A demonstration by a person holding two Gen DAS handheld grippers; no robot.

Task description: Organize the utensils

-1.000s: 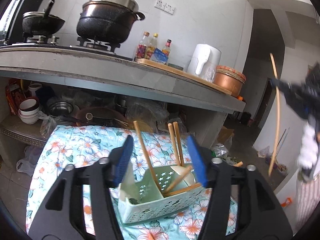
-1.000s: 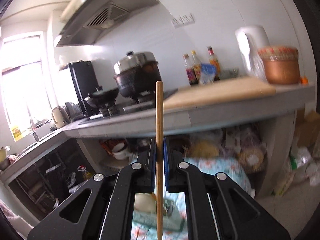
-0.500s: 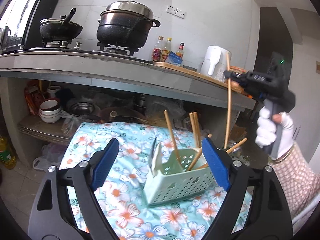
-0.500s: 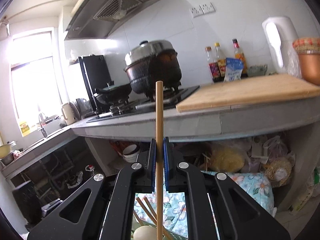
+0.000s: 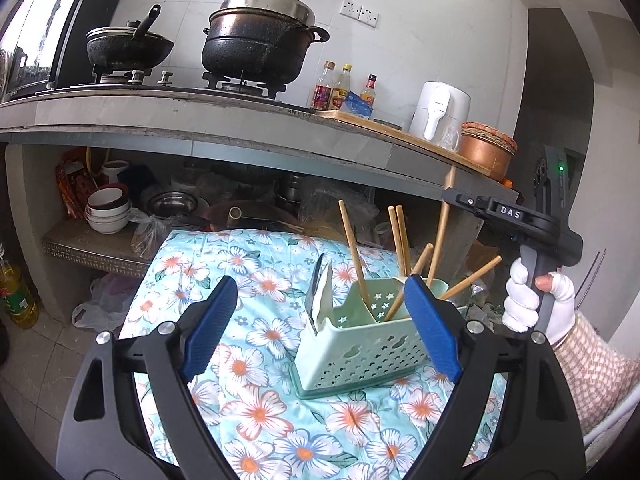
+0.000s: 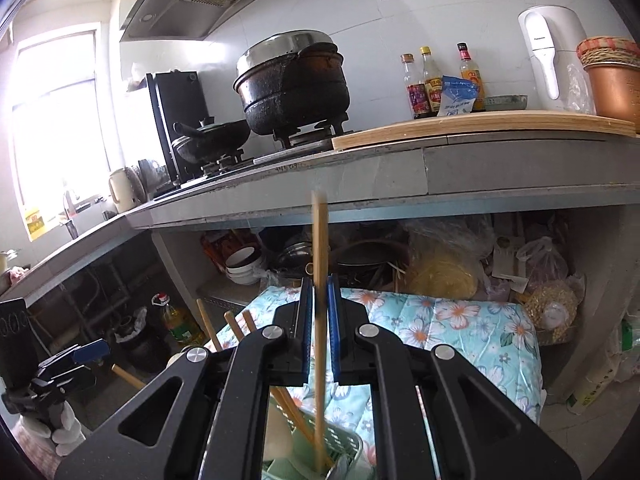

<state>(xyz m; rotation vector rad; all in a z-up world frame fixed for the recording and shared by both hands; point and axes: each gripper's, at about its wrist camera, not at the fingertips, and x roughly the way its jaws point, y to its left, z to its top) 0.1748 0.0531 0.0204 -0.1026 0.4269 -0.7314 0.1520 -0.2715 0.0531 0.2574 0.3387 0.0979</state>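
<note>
So the right claw (image 6: 319, 312) has a long pale wooden chopstick (image 6: 320, 256) standing upright between its blue pads, and the jaws are opening right now; there's a thin gap either side of the stick and it looks blurred, so I'd guess it's slipping free. Its lower end is already down inside the mint-green perforated plastic utensil basket (image 5: 360, 354), which sits on the floral blue cloth (image 5: 248, 384) over the worktop, towards the right side.

The left claw (image 5: 320, 324) is wide open with nothing in it, hanging just on the near side of the basket; the basket sits between its pads in that view but they're not touching it.

Basket already holds several other wooden chopsticks (image 5: 352, 248) leaning every which way, plus a white spoon-like thing (image 5: 322, 300) in the left compartment.

What could go wrong: the stick drops onto the crossed ones and bounces or tips out over the right rim; nobody's steadying the basket, so a knock from the right claw could shove or tilt it; can't tell which compartment the tip is in, so it might land with the spoon instead.
</note>
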